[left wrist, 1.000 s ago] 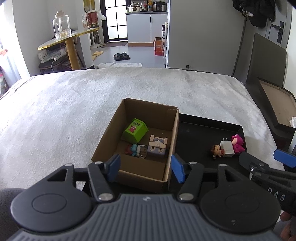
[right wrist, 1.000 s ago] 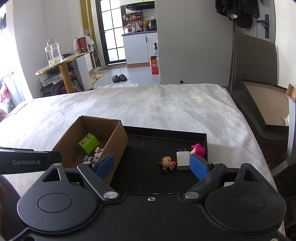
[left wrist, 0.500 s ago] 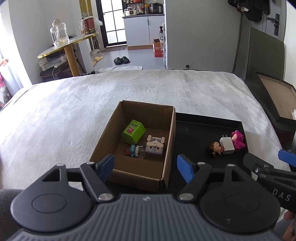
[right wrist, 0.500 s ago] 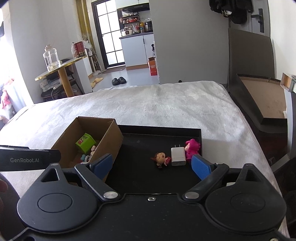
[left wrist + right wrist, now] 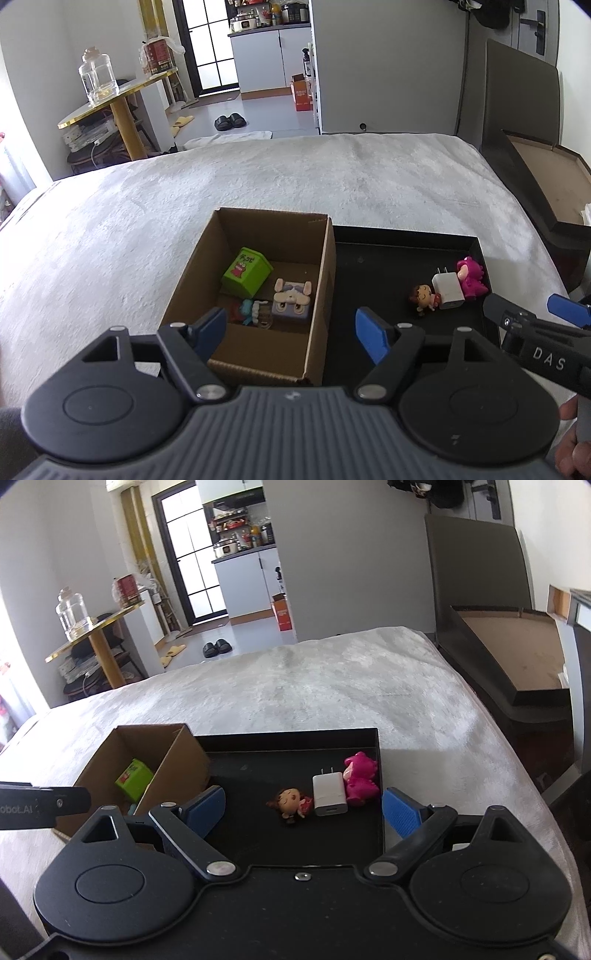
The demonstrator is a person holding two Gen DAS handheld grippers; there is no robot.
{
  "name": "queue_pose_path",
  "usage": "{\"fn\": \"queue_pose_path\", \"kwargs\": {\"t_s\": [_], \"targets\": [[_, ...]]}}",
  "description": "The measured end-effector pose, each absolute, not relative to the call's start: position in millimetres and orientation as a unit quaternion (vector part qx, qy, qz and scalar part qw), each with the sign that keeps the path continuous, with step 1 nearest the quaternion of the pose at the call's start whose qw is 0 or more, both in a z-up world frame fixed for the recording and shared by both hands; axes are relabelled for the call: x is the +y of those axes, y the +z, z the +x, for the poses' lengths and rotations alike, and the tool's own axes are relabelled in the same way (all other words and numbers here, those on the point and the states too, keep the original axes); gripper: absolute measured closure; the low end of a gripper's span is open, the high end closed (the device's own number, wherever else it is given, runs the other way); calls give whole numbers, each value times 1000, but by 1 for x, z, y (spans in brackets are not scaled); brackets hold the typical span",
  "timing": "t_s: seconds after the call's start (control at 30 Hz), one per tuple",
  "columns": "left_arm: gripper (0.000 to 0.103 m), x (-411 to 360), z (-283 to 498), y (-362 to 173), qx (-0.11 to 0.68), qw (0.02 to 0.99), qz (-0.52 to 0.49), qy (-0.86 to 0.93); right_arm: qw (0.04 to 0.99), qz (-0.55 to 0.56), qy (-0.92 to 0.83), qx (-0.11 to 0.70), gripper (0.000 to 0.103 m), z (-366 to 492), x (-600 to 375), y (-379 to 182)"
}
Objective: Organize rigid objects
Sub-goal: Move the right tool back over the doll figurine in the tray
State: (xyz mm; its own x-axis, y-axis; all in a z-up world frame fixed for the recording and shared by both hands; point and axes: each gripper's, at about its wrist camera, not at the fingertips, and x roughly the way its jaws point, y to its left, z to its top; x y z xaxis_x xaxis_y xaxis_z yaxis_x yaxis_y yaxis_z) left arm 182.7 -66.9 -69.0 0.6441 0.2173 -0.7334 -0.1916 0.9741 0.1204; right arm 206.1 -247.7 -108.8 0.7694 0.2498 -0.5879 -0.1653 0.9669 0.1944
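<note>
Both grippers, left gripper (image 5: 291,328) and right gripper (image 5: 303,806), gape empty. The white charger (image 5: 330,794) lies on the black tray (image 5: 288,738), beside the cardboard box (image 5: 317,295).

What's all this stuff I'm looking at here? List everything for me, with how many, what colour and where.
cardboard box: 1, brown, open, on the bed left of the tray
green block: 1, green, inside the box
bunny toy: 1, pale purple, inside the box
small figure: 1, teal and red, inside the box
tray: 1, black, on the bed beside the box
doll: 1, brown hair, lying on the tray
charger: 1, white, on the tray between doll and pink toy
pink toy: 1, pink, on the tray by its right edge
bed cover: 1, white
glass jar: 1, clear, on a side table
slippers: 1 pair, black, on the floor
left gripper: black with blue pads, open, empty
right gripper: black with blue pads, open, empty
</note>
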Motion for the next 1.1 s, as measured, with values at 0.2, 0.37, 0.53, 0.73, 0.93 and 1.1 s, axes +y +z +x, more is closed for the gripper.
{"fn": "queue_pose_path", "kwargs": {"t_s": [0.2, 0.37, 0.53, 0.73, 0.93, 1.1], "targets": [[27, -65, 196, -73, 408, 905, 21, 121, 939, 80, 108, 318, 11, 224, -252, -117], [27, -59, 205, -79, 411, 902, 31, 128, 941, 96, 95, 311, 12, 235, -251, -132], [27, -54, 215, -90, 415, 899, 38, 133, 939, 93, 100, 317, 29, 242, -249, -154], [27, -50, 231, -99, 420, 896, 35, 138, 936, 78, 108, 327, 38, 251, -241, -167], [27, -50, 243, -104, 420, 895, 41, 141, 932, 69, 131, 331, 41, 264, -226, -177], [27, -51, 255, -111, 426, 892, 48, 142, 924, 81, 146, 345, 46, 275, -217, -188]]}}
